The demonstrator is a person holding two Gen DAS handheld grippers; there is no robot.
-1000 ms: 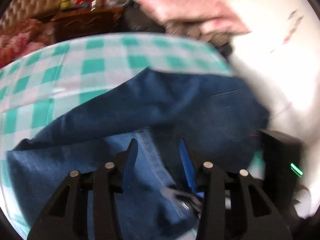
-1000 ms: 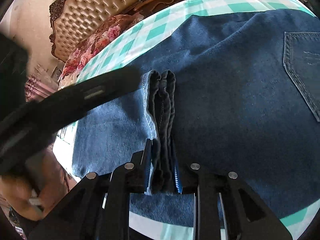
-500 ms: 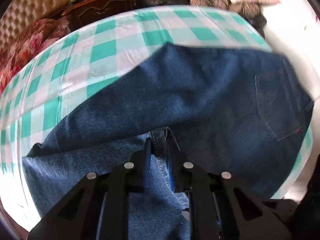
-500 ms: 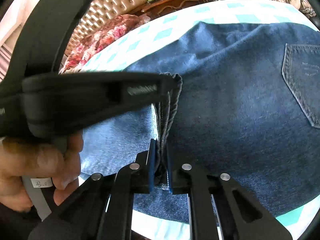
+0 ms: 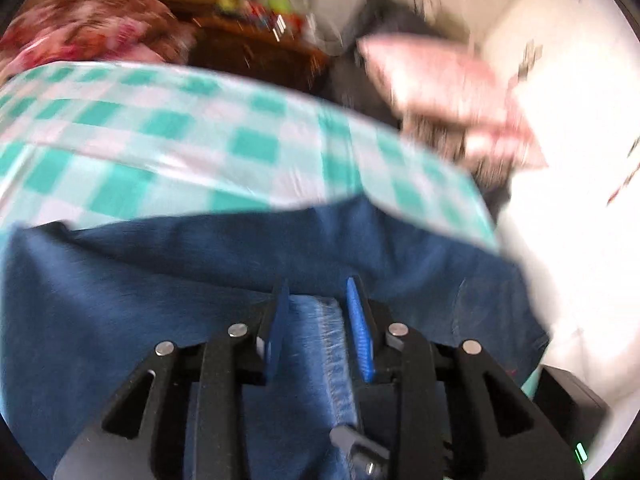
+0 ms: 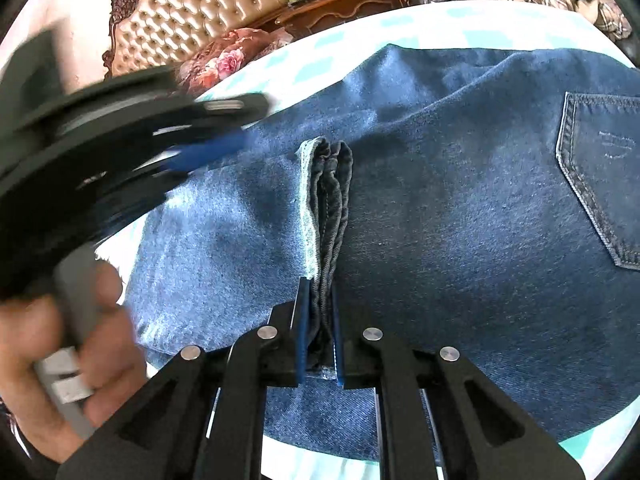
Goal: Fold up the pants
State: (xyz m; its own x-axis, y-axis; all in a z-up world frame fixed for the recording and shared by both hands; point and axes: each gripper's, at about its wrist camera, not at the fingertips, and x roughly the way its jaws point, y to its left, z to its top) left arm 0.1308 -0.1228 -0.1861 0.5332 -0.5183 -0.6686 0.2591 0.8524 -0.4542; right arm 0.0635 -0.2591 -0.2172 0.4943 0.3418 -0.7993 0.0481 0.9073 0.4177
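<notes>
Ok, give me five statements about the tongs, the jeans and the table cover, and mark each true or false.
1. The right tongs are shut on a bunched hem of the jeans. True.
2. The left tongs are clamped tight on denim. False: their jaws stand apart, with the fabric lying loose between them.
3. The tablecloth is plain red. False: it is checked green and white.
4. A back pocket shows in the right wrist view. True.
5. The jeans hang clear of the table. False: they lie spread over the tablecloth.
</notes>
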